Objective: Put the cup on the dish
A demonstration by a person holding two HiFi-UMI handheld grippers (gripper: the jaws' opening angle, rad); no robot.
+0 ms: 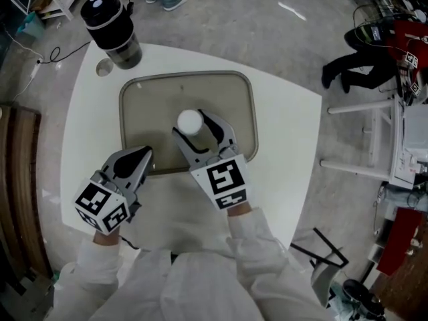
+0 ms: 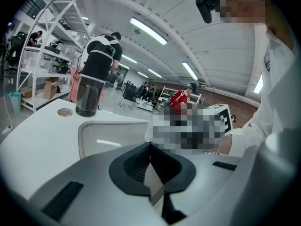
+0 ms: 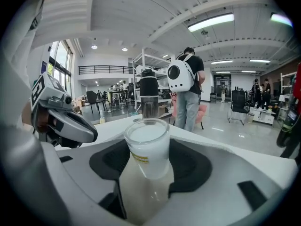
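Note:
A white cup [image 1: 190,121] stands upright over the middle of the grey dish [image 1: 147,99], a shallow rectangular tray on the white table. My right gripper [image 1: 195,130] is shut on the cup, one jaw on each side; in the right gripper view the cup [image 3: 146,147] fills the gap between the pads of that gripper [image 3: 146,173]. Whether the cup's base touches the dish is hidden. My left gripper [image 1: 142,158] hangs at the dish's near left corner with its jaws together and nothing in them. In the left gripper view that gripper [image 2: 150,147] points toward the dish [image 2: 108,135].
A tall black tumbler [image 1: 110,29] stands at the table's far left corner, beside a small round disc [image 1: 103,67]. The table's right edge [image 1: 304,152] curves close by. People and shelving stand on the floor beyond the table.

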